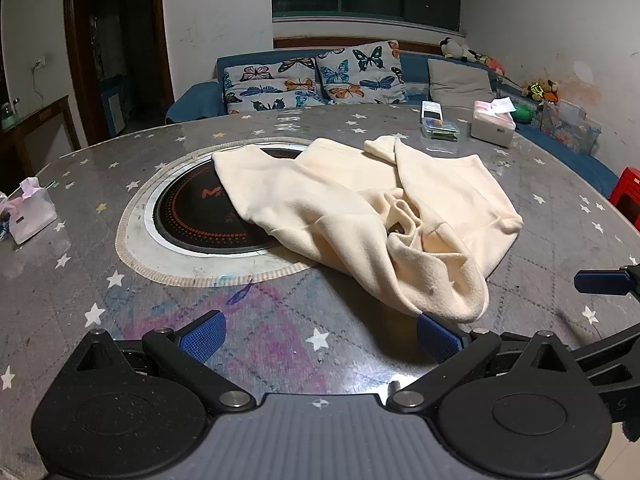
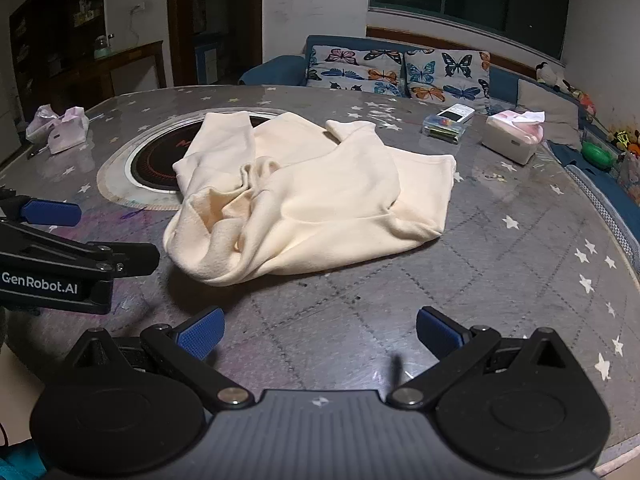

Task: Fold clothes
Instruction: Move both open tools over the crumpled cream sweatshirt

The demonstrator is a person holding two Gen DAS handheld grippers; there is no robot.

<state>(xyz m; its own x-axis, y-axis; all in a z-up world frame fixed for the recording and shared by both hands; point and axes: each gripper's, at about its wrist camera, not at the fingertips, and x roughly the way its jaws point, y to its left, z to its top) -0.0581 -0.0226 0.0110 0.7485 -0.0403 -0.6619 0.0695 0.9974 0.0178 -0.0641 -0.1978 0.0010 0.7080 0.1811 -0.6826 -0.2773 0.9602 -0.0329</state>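
Observation:
A cream fleece top (image 1: 360, 216) lies crumpled on the round table, partly over the inset cooktop. Its sleeves are crossed over the body and the hood bunches toward me. My left gripper (image 1: 320, 338) is open just short of the garment's near edge, and its right fingertip (image 1: 434, 338) almost touches the cloth. In the right wrist view the same top (image 2: 320, 200) lies ahead, and my right gripper (image 2: 320, 332) is open over bare table with nothing between its fingers. The left gripper (image 2: 52, 213) shows at that view's left edge.
The grey starred table (image 2: 520, 240) holds a black cooktop (image 1: 188, 216), a tissue box (image 2: 512, 136), a remote on a small case (image 2: 448, 120) and a pink-white bag (image 1: 28, 212). A blue sofa with butterfly cushions (image 1: 312, 80) stands behind, and a red stool (image 1: 628, 196) at the right.

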